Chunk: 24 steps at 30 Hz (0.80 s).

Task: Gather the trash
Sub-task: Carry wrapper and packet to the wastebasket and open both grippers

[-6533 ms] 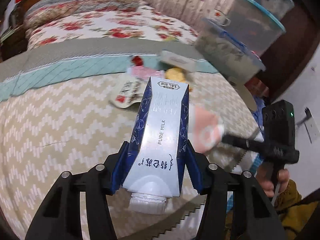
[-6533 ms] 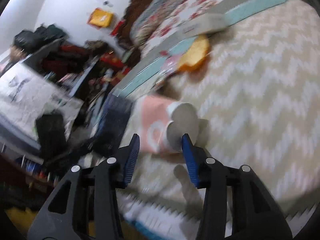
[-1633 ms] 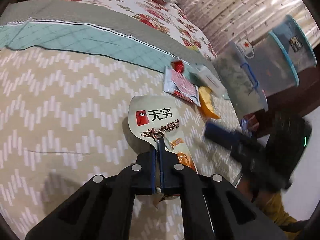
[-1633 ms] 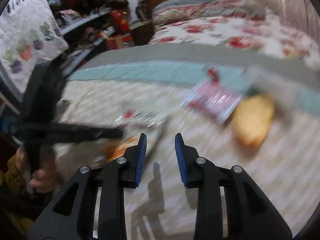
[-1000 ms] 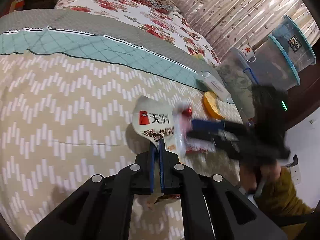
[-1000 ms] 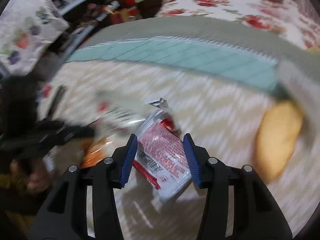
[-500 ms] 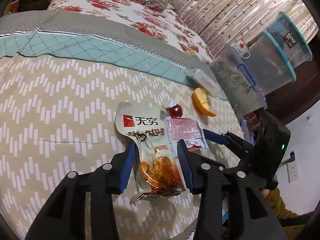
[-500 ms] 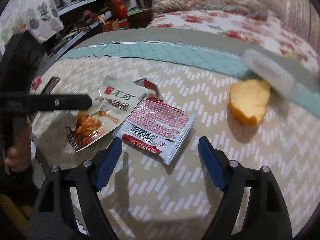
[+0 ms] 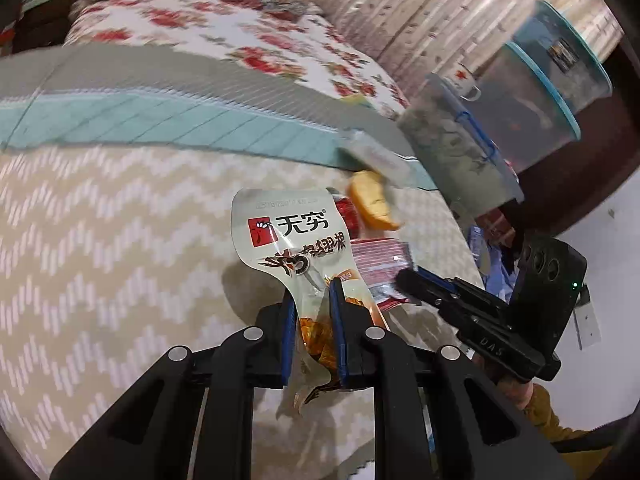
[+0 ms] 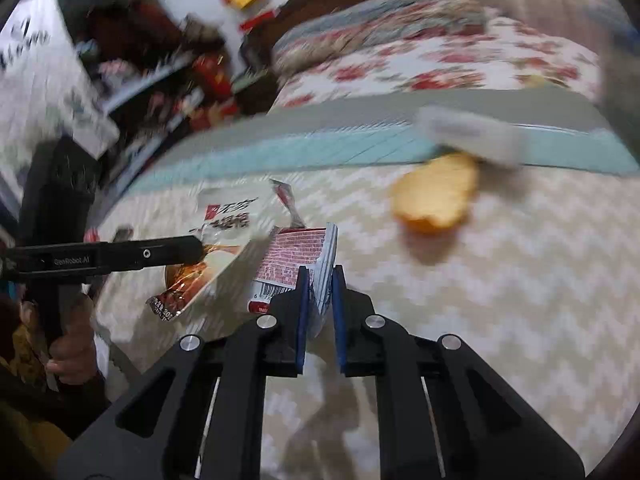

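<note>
My left gripper (image 9: 311,286) clamped on cream snack pouch (image 9: 294,236), pads pinching its lower half, top edge lifted off zigzag bedspread (image 9: 112,248)

My right gripper (image 10: 319,274) closed tight on red-and-silver sachet (image 10: 296,258), sachet folded upright between pads (barcode end hanging left)

Sachet just beside pouch, both near bed edge

Orange peel (image 10: 436,194) farther out on bedspread, touching white box (image 10: 468,132) on teal border

Clear storage tubs (image 9: 532,96) beyond bed corner
</note>
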Each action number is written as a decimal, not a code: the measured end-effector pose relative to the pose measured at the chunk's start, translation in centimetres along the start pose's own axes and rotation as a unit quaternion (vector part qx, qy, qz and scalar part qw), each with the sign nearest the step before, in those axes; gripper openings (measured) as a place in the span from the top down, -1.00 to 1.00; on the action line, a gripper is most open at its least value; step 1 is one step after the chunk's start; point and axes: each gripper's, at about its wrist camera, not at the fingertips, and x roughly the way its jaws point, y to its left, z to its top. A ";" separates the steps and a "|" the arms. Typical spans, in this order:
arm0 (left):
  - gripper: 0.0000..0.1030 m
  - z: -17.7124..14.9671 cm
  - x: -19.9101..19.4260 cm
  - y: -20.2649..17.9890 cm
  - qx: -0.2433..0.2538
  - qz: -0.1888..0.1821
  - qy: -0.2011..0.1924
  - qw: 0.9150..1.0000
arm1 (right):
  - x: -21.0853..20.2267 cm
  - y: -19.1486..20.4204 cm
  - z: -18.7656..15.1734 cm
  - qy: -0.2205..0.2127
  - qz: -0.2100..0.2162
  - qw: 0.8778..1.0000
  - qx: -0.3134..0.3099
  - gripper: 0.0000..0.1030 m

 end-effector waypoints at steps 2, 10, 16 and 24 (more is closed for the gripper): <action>0.71 0.7 1.1 -2.1 0.026 -0.003 0.012 1.000 | -1.5 -1.6 -0.5 -0.020 -0.014 1.000 0.019 0.74; 0.71 3.5 9.5 -14.2 0.152 -0.036 0.075 0.985 | -12.2 -13.4 -3.1 -0.148 -0.088 0.972 0.162 0.74; 0.71 6.0 18.6 -25.9 0.225 -0.076 0.115 0.965 | -20.4 -22.6 -5.5 -0.232 -0.175 0.920 0.263 0.74; 0.70 7.7 31.3 -36.7 0.299 -0.031 0.126 0.945 | -20.7 -29.3 -4.9 -0.185 -0.259 0.912 0.257 0.73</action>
